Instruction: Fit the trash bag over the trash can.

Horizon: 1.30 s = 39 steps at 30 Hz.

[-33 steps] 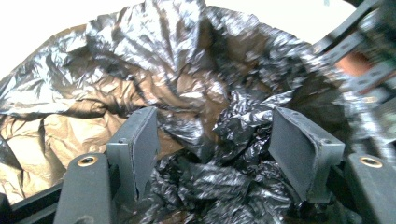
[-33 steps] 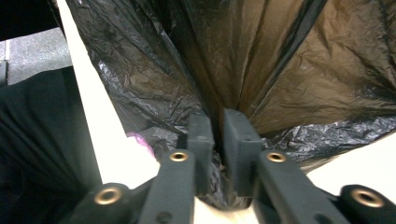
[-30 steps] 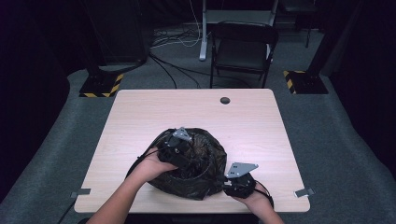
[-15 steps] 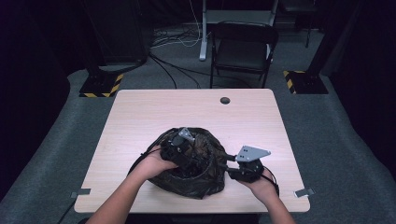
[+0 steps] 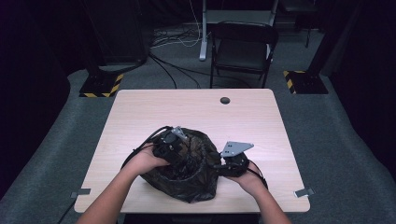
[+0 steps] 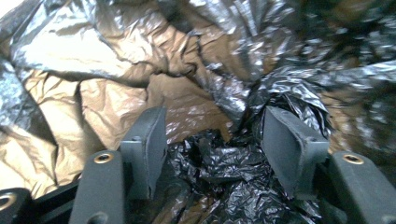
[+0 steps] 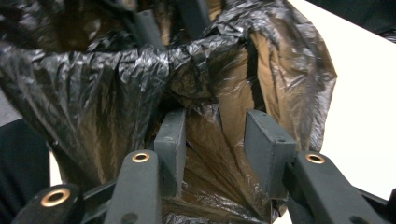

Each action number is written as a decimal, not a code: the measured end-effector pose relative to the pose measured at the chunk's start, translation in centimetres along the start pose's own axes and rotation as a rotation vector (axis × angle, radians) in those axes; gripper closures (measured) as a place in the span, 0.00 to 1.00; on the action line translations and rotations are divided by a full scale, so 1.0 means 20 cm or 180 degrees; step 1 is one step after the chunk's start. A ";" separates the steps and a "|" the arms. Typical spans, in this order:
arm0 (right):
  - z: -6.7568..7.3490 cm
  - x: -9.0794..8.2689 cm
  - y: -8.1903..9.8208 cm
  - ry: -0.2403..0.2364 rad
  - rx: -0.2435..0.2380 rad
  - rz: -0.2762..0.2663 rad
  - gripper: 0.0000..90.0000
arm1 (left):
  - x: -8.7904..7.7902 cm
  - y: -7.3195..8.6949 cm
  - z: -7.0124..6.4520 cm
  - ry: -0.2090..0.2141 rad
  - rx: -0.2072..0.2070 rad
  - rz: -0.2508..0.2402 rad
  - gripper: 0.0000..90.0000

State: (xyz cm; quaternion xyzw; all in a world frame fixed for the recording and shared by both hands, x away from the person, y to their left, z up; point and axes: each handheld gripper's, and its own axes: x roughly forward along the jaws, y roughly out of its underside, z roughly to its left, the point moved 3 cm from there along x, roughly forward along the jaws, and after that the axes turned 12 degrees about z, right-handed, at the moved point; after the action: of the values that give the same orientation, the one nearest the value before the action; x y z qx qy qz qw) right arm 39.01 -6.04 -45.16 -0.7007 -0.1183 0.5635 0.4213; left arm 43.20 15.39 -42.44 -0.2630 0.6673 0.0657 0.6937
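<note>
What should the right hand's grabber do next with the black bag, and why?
Probably close the right gripper on the bag. Its jaws have just been opening and stand apart with loose bag film between them, unpinched, while the left gripper works inside the bag's mouth.

1. The black bag (image 5: 187,172) is hiding its own contents and the left gripper (image 5: 173,150) tips inside its mouth.
2. The right gripper (image 5: 223,164) tips are disappearing against the bag's right wall.
3. Both forearms are being cut off below the bag.
</note>
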 end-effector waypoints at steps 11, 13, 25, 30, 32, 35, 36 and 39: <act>0.01 0.02 0.00 -0.0093 0.0017 -0.0032 0.65 | 0.04 0.00 -0.01 0.0008 0.0175 0.0306 0.49; 0.01 0.02 0.00 -0.0089 0.0009 -0.0035 0.65 | 0.04 0.00 -0.01 0.0024 0.0177 0.0308 0.50; 0.02 0.02 0.00 -0.0051 -0.0020 -0.0034 0.63 | 0.06 0.00 0.00 -0.0034 0.0233 0.0504 0.48; 0.00 -0.01 0.01 -0.0007 0.0024 -0.0081 0.62 | -0.06 0.01 0.01 0.0021 0.0131 0.0166 0.46; -0.01 -0.02 0.01 0.0014 0.0049 -0.0096 0.62 | -0.11 0.01 0.00 -0.0003 0.0126 0.0041 0.46; -0.01 -0.03 0.01 0.0031 0.0058 -0.0097 0.61 | -0.14 -0.02 -0.02 -0.0006 0.0143 -0.0041 0.46; -0.01 -0.02 0.01 0.0031 0.0060 -0.0095 0.61 | -0.13 -0.02 -0.03 -0.0008 0.0153 -0.0043 0.47; -0.01 -0.02 0.01 0.0030 0.0053 -0.0082 0.61 | -0.10 -0.07 -0.05 -0.0049 0.0228 0.0069 0.49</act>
State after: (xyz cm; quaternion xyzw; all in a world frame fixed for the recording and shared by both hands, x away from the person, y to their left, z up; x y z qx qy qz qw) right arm 38.92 -6.53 -45.08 -0.6982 -0.1206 0.5557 0.4349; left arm 42.74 14.27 -40.19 -0.2303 0.6667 0.0514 0.7070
